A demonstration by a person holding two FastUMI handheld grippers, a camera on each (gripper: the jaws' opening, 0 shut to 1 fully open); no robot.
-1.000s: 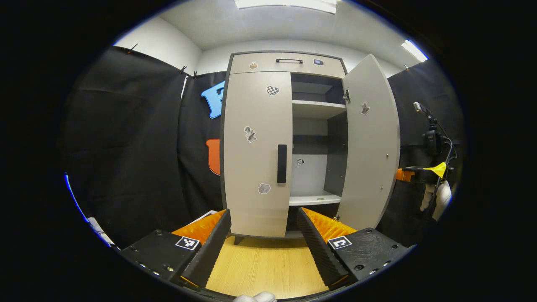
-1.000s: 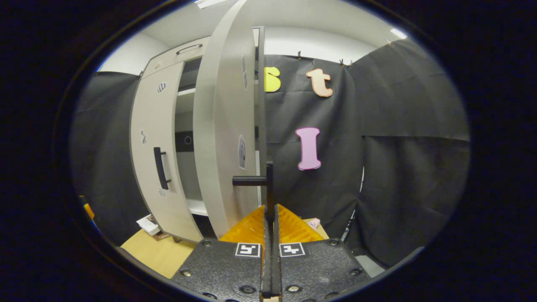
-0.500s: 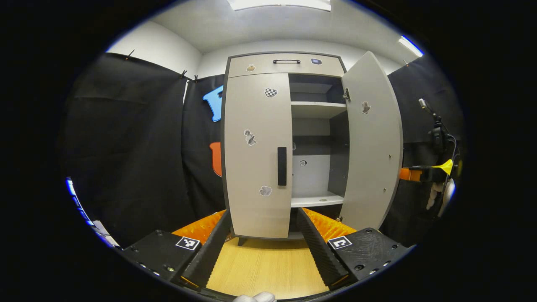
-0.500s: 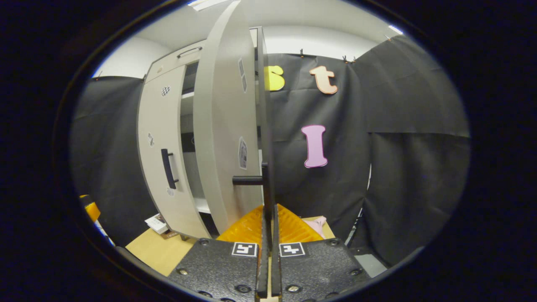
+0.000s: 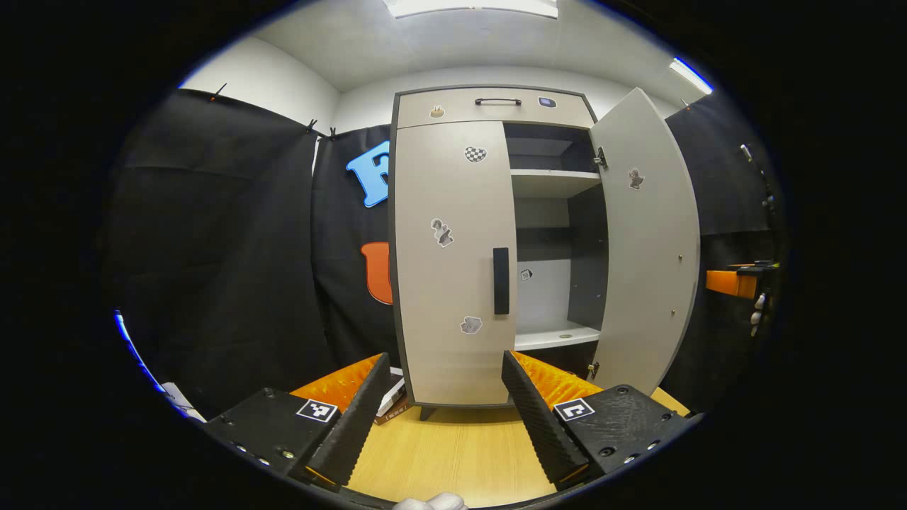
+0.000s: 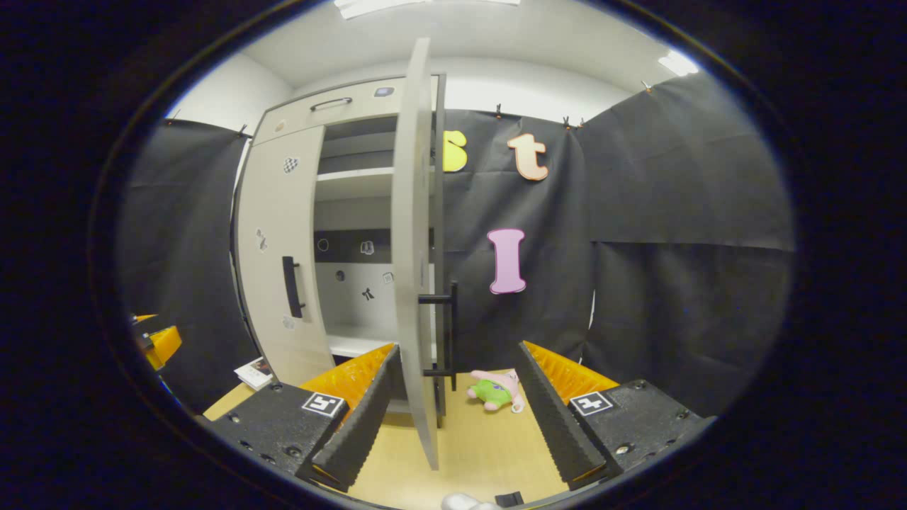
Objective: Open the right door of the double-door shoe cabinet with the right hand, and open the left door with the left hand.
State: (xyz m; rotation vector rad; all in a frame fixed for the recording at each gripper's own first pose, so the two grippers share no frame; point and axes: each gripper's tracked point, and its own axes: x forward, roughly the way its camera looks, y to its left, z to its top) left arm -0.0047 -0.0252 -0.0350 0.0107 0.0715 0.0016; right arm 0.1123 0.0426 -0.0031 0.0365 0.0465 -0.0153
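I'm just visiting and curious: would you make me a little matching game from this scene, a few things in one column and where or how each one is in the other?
Things:
1. right door
2. left door
3. plush toy
4. right gripper

States:
A. lying on the floor
B. open, fingers apart
C. swung open
D. shut

Pairs: 1-C, 2-D, 3-A, 4-B

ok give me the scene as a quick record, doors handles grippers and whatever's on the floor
right door: swung open, shelves showing
left door: closed
left door handle: untouched
right door handle: free, between the open jaws
left gripper: open, short of the left door
right gripper: open, holding nothing
floor: plush toy beside the right door
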